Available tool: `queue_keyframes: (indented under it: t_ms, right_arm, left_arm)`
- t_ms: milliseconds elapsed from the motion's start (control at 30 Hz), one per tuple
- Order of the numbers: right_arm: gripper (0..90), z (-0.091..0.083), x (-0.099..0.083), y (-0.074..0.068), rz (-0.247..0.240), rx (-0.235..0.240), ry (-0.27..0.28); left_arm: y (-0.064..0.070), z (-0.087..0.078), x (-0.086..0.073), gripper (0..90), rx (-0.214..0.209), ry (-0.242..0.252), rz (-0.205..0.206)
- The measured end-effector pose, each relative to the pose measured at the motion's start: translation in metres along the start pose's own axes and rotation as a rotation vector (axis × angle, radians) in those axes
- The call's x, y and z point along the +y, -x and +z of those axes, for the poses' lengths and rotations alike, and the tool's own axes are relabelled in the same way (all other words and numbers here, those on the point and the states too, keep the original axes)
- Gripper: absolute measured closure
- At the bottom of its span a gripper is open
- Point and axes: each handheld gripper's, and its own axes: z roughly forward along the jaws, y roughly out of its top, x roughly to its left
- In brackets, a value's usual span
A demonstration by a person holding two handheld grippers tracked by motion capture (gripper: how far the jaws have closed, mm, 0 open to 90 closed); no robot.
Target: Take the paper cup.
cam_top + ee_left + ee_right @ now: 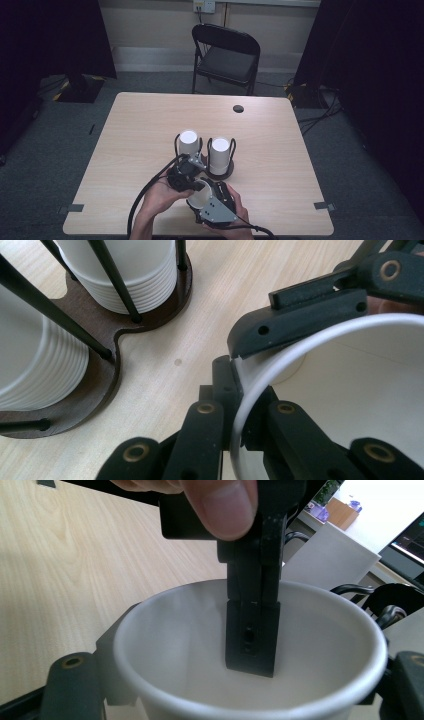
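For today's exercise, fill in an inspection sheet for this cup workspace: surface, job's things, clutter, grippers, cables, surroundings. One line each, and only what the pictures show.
Surface: light wooden table with a round dark hole near its far edge.
Job's things: dark two-bay cup holder with black rods, a white cup stack in the left bay and a second stack in the right; one loose paper cup held near the front edge.
Clutter: nothing seen.
Grippers: left gripper pinches the loose cup's rim, one jaw inside; right gripper clasps its outside wall.
Cables: black cable trails from the left gripper.
Surroundings: black folding chair, dark curtains, grey carpet.
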Motion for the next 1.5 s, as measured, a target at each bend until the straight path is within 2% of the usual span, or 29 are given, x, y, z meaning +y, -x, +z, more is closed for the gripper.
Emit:
queue_keyframes:
  t_ms: [333, 400, 533, 867, 1000, 1133, 1200, 1267, 1400, 1500]
  right_arm:
    - [24.7, 0.000, -0.001, 0.001, 0.020, -0.007, 0.008]
    - [25.0, 0.000, -0.001, 0.001, 0.024, -0.011, 0.011]
    - [25.4, -0.002, -0.001, 0.004, 0.047, -0.021, 0.020]
    - [25.8, -0.004, -0.006, 0.010, 0.114, -0.037, 0.032]
    - [25.8, -0.004, -0.008, 0.012, 0.133, -0.038, 0.029]
    - [25.8, -0.004, -0.010, 0.014, 0.154, -0.044, 0.034]
    - [25.8, -0.005, -0.011, 0.015, 0.167, -0.045, 0.042]
    - [25.8, -0.005, -0.012, 0.017, 0.178, -0.050, 0.044]
    - [25.9, -0.006, -0.014, 0.019, 0.203, -0.052, 0.044]
    - [25.9, -0.006, -0.014, 0.020, 0.214, -0.055, 0.047]
  left_arm:
    - [-0.001, 0.000, -0.002, 86.8, -0.005, 0.039, -0.010]
    - [-0.001, 0.000, -0.003, 86.2, -0.006, 0.061, -0.031]
    - [-0.003, -0.002, -0.003, 84.8, -0.005, 0.068, -0.017]
    - [-0.004, -0.006, -0.010, 76.7, -0.023, 0.207, -0.074]
    - [-0.004, -0.007, -0.013, 73.3, -0.025, 0.244, -0.075]
    - [-0.004, -0.009, -0.014, 70.2, 0.000, 0.267, -0.070]
    - [-0.005, -0.009, -0.015, 64.7, 0.018, 0.283, -0.074]
    - [-0.005, -0.010, -0.016, 63.2, 0.027, 0.305, -0.087]
    - [-0.004, -0.011, -0.019, 57.1, 0.043, 0.345, -0.082]
    - [-0.003, -0.010, -0.022, 48.7, 0.118, 0.350, -0.087]
